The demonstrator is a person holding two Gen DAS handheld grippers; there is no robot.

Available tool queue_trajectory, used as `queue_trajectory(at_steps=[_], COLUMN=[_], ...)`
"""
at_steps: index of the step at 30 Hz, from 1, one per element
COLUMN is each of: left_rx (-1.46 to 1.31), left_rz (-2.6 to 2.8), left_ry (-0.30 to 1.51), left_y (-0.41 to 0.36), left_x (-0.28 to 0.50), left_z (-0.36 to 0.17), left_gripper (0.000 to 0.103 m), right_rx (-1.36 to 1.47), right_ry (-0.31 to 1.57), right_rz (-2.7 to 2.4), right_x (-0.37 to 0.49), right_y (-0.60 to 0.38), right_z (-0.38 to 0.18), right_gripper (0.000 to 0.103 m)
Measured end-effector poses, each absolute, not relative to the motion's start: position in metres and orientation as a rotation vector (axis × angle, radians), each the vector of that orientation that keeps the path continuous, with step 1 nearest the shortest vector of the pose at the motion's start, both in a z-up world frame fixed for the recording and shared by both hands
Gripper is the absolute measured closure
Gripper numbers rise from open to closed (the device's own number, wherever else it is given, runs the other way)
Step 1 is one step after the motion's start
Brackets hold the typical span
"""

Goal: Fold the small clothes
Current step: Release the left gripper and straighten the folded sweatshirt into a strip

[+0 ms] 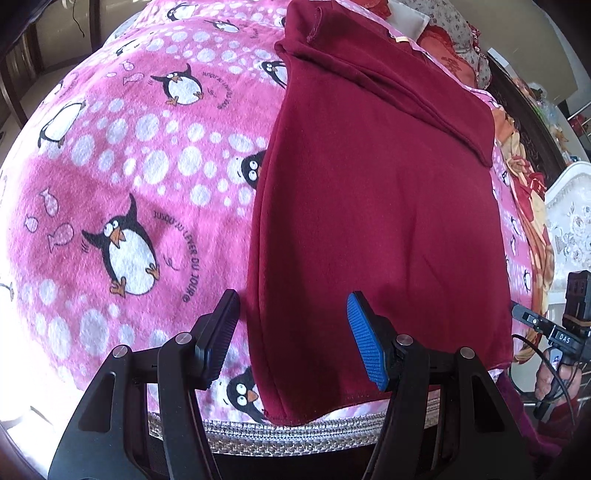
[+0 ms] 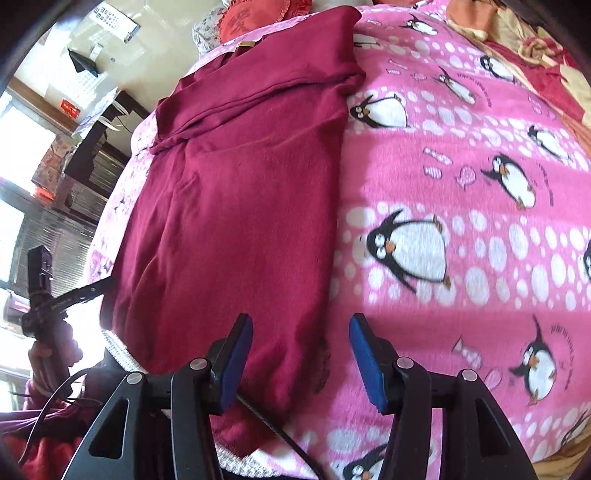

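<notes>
Pink and fuzzy, the blanket [image 1: 122, 177] covers a bed and has penguins, little fish and white spots all over it. A dark red top [image 1: 376, 229] lies flat on it. Its sides are already folded in, so it makes a long strip, and a sleeve lies across the far end.

The left gripper [image 1: 291, 343] hangs just above the near left corner of the top. Its fingers are wide apart and hold nothing. The right gripper [image 2: 299, 363] hangs above the near right corner, also wide apart and holding nothing.

I think the next fold is about to start. Each gripper likely needs to come down, pinch its near corner through all the layers, and carry the near edge up and over toward the far end. Both should lift together so the top stays straight.

Around the bed there are red pillows [image 2: 255, 16] at the far end, a flowery quilt [image 1: 532, 206] at one side, and a bright window [image 2: 22, 125] by a dark shelf.
</notes>
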State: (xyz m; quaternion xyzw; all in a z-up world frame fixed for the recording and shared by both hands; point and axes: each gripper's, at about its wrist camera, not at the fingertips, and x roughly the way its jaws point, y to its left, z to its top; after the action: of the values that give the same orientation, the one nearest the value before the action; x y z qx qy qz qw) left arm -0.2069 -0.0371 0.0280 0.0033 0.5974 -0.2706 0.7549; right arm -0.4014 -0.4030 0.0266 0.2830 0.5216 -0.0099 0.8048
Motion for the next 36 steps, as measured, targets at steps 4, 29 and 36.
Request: queue_trajectory(at_steps=[4, 29, 36], left_rx=[-0.016, -0.099, -0.004], left_rz=[-0.589, -0.636, -0.645], left_ry=[1.315, 1.318, 1.309], left_y=[-0.031, -0.032, -0.04], left_x=[-0.214, -0.22, -0.224], left_z=[0.024, 0.021, 0.019], left_gripper=[0.042, 0.024, 0.024], right_rx=[0.707, 0.907, 0.846], right_ry=[1.117, 0.985, 1.011], right_rz=[0.091, 0.229, 0.22], right_x=[-0.416, -0.416, -0.41], right_y=[-0.392, -0.394, -0.39], right_z=[0.018, -0.004, -0.003], right_gripper=[0.048, 0.051, 0.062])
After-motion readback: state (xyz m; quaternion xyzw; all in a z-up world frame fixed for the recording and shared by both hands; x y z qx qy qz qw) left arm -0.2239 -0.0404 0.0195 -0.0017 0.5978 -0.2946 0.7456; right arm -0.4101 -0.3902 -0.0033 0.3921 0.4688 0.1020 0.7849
